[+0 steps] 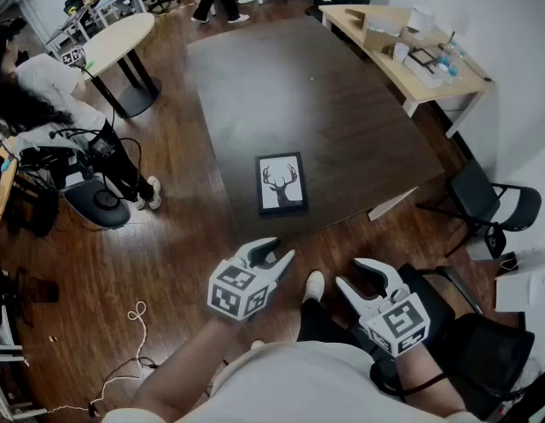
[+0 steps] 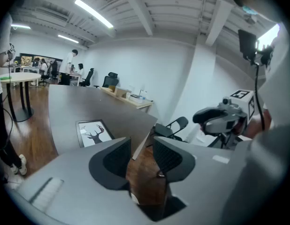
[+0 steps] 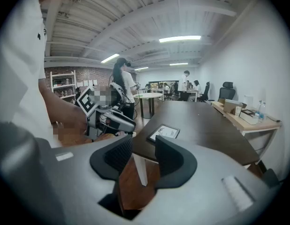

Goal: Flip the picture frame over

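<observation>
A black picture frame (image 1: 281, 183) with a deer-head print lies face up near the front edge of the dark table (image 1: 343, 113). It also shows in the left gripper view as the picture frame (image 2: 94, 132) and in the right gripper view as the picture frame (image 3: 164, 132). My left gripper (image 1: 271, 256) hovers over the floor in front of the table, short of the frame, jaws apart and empty. My right gripper (image 1: 368, 276) hangs to its right, further back, also open with nothing between its pads.
A black chair (image 1: 484, 205) stands right of the table's front corner. A light wood desk (image 1: 414, 51) with small items sits at the back right. A round table (image 1: 114, 42) and a seated person (image 1: 43, 104) are at the left. Cables (image 1: 131, 324) lie on the floor.
</observation>
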`<state>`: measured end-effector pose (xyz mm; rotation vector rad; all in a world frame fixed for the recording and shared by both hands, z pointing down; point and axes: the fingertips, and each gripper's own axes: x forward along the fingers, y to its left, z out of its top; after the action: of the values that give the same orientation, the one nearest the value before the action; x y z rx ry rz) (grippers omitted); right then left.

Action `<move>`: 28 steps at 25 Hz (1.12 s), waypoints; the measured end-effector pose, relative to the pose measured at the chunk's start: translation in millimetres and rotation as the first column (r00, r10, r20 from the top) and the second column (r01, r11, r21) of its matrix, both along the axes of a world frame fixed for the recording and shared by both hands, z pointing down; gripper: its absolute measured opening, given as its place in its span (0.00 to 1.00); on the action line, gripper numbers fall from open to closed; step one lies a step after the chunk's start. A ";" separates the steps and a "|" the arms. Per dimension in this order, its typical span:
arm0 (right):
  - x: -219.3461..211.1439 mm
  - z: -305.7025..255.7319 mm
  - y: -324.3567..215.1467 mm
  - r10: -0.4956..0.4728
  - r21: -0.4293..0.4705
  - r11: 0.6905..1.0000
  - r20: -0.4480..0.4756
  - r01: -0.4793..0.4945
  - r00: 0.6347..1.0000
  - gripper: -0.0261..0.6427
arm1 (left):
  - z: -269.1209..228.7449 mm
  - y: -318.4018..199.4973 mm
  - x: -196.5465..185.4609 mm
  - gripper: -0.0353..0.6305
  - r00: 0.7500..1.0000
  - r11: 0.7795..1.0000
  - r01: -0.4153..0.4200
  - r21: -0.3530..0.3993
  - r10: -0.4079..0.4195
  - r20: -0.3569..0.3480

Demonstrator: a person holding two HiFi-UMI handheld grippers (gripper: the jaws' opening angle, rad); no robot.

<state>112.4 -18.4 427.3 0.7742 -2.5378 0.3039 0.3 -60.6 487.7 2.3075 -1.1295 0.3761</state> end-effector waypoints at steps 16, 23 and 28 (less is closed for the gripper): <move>68.8 21.5 -141.0 -0.049 -0.146 0.988 -0.005 0.048 0.999 0.27 | 154.9 -208.0 10.0 0.27 0.881 0.886 0.403 -0.231 -0.307 0.360; 80.5 26.3 -153.1 -0.018 -0.177 0.984 -0.002 0.018 1.000 0.27 | 163.3 -210.1 12.2 0.26 0.823 0.855 0.471 -0.216 -0.338 0.456; 73.5 27.1 -153.0 -0.008 -0.184 0.983 0.010 0.009 1.000 0.27 | 163.5 -208.1 16.9 0.19 0.818 0.841 0.493 -0.222 -0.361 0.448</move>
<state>185.9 -171.4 454.4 0.6918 -2.4775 0.5317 17.2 -268.6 651.2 1.6511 -1.6061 0.8029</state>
